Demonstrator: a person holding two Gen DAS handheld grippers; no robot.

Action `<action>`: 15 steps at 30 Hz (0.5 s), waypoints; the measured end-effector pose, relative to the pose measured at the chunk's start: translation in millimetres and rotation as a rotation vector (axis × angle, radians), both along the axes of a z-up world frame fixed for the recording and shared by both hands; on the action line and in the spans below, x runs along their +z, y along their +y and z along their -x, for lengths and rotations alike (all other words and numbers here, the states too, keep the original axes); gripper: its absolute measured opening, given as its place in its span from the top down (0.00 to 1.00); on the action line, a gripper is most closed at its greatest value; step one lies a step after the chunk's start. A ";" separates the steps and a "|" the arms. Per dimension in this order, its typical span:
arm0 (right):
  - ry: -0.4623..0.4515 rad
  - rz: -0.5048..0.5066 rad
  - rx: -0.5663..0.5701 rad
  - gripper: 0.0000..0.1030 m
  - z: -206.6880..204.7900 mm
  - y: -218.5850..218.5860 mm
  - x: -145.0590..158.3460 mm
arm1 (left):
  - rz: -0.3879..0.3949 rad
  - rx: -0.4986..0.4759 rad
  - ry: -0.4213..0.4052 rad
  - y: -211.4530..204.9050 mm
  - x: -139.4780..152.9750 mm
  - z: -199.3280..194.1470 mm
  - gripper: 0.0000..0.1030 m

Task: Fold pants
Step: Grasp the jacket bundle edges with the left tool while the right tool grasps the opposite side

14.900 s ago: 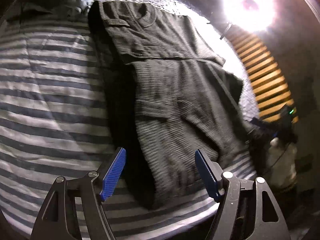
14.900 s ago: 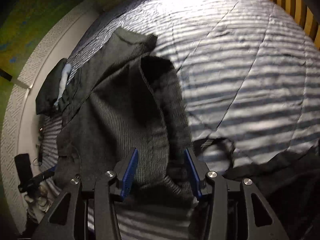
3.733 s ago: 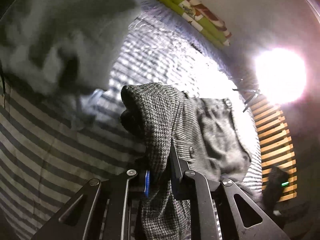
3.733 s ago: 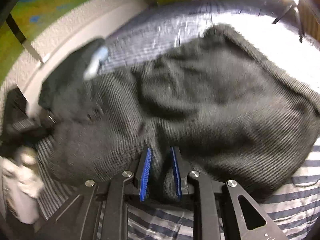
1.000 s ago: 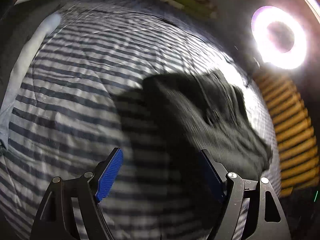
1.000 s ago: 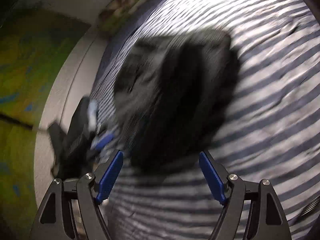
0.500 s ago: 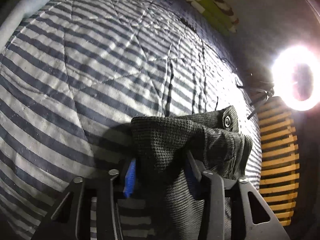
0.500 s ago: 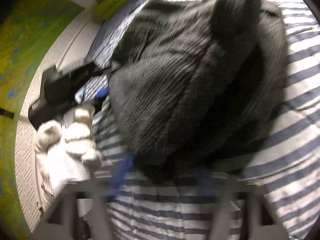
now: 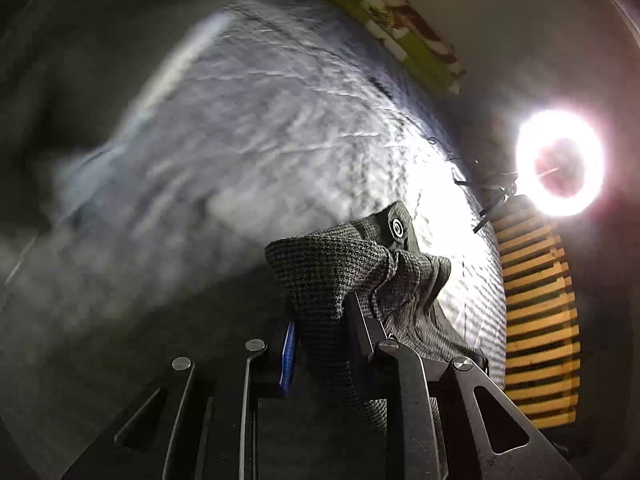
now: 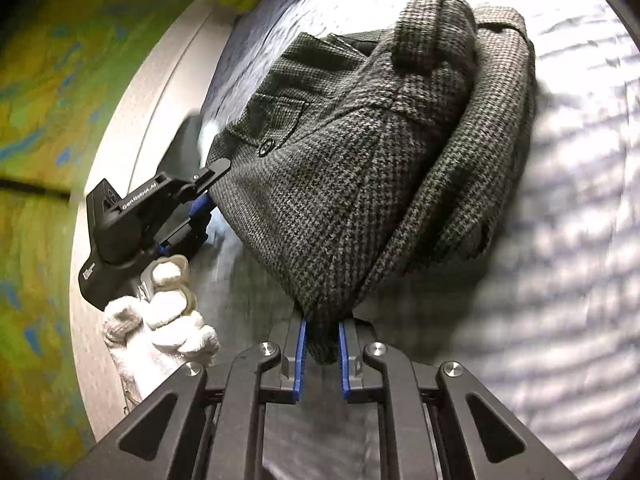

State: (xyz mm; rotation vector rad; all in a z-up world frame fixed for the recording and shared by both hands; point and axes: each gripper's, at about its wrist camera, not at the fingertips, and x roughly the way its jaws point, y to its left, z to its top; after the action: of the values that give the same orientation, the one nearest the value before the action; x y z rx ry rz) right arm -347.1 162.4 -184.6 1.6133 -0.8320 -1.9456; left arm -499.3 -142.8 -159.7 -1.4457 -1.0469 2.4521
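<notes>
The grey houndstooth pants hang as a folded bundle above the striped bed cover. My right gripper is shut on the bundle's near lower corner. My left gripper is shut on another edge of the pants, near a metal snap button. In the right wrist view the left gripper, held by a white-gloved hand, pinches the pants' left edge by a buttoned pocket. The underside of the bundle is hidden.
The striped bed cover is blurred in the left wrist view. A bright ring lamp glares at the right above a wooden slatted frame. A green and yellow wall and a white bed rim lie to the left.
Both grippers went from open to shut on the pants over the last second. The folded bundle has come up off the bed cover, and the bed blurs with the motion.
</notes>
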 end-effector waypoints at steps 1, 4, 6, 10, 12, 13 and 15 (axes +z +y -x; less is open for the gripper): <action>-0.009 -0.004 0.032 0.89 -15.5 -10.0 -0.8 | -0.002 0.003 -0.004 -9.6 -0.9 -17.6 0.78; -0.034 -0.001 0.112 0.89 -62.2 -42.3 -6.4 | 0.016 0.024 -0.020 -39.5 -3.2 -75.9 0.78; -0.055 0.007 0.160 0.89 -92.2 -63.7 -12.4 | 0.028 0.036 -0.029 -58.7 -5.6 -112.1 0.78; -0.048 -0.040 0.208 0.89 -129.1 -91.4 -23.1 | 0.052 0.036 -0.053 -78.5 -17.2 -152.2 0.77; -0.020 -0.101 0.211 0.87 -135.9 -98.8 -27.3 | 0.086 0.018 -0.062 -77.5 -23.0 -160.2 0.70; -0.015 -0.107 0.221 0.81 -137.2 -100.3 -27.5 | 0.118 0.022 -0.056 -82.2 -20.9 -170.2 0.69; -0.033 -0.101 0.243 0.81 -144.6 -95.8 -22.7 | 0.187 0.061 -0.027 -89.6 -10.2 -172.9 0.60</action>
State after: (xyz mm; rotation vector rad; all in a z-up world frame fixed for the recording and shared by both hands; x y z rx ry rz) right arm -202.5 66.6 -207.4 1.7206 -0.5286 -1.8178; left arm -326.4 -232.4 -170.0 -1.5236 -0.9002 2.6430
